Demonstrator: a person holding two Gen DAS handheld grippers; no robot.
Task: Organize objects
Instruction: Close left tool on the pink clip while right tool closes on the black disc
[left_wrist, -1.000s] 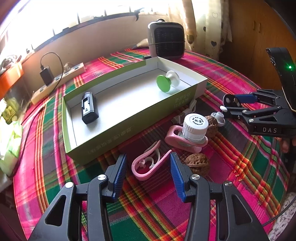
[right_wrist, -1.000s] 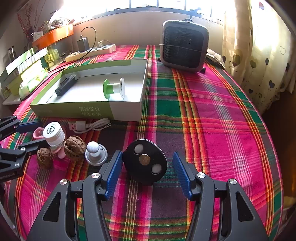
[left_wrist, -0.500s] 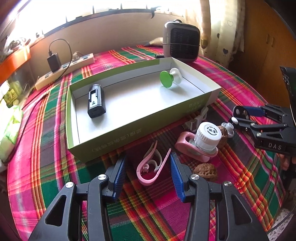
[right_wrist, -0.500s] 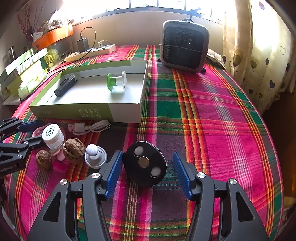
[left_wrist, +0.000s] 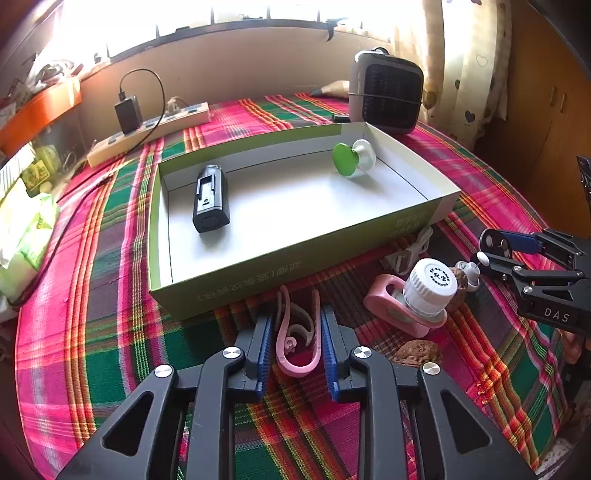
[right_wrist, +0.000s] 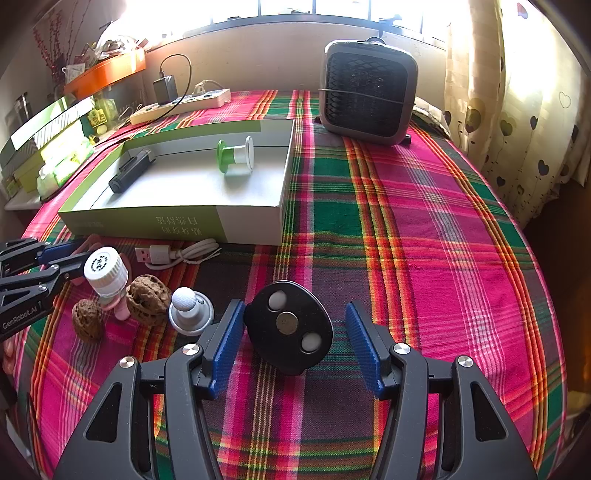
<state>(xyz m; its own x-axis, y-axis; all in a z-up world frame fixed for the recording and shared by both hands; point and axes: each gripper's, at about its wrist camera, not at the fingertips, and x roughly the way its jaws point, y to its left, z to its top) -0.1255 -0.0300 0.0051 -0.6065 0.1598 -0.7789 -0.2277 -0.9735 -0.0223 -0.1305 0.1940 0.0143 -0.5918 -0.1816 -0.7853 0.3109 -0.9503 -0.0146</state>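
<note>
The pink clip (left_wrist: 297, 334) lies directly between the jaws of the left gripper (left_wrist: 295, 345), on the plaid cloth of the desk (left_wrist: 110, 332). Its long axis runs along the line the jaws point, so the two blue pads flank its long sides: the closed bend sits back toward the gripper body, and the two free ends point away from the jaws, toward the near wall of the green box (left_wrist: 258, 273). The jaws are closing on it and stand narrow, the pads at or just touching its arms, though whether they already press is hard to tell. The left gripper is the nearer one to this clip by far. Judging by this, the coming move is a lift and a short carry forward over the box wall just ahead. The right gripper (right_wrist: 295, 343) has its jaws about half open around a black disc (right_wrist: 290, 326), which lies between the pads without touching them.
</note>
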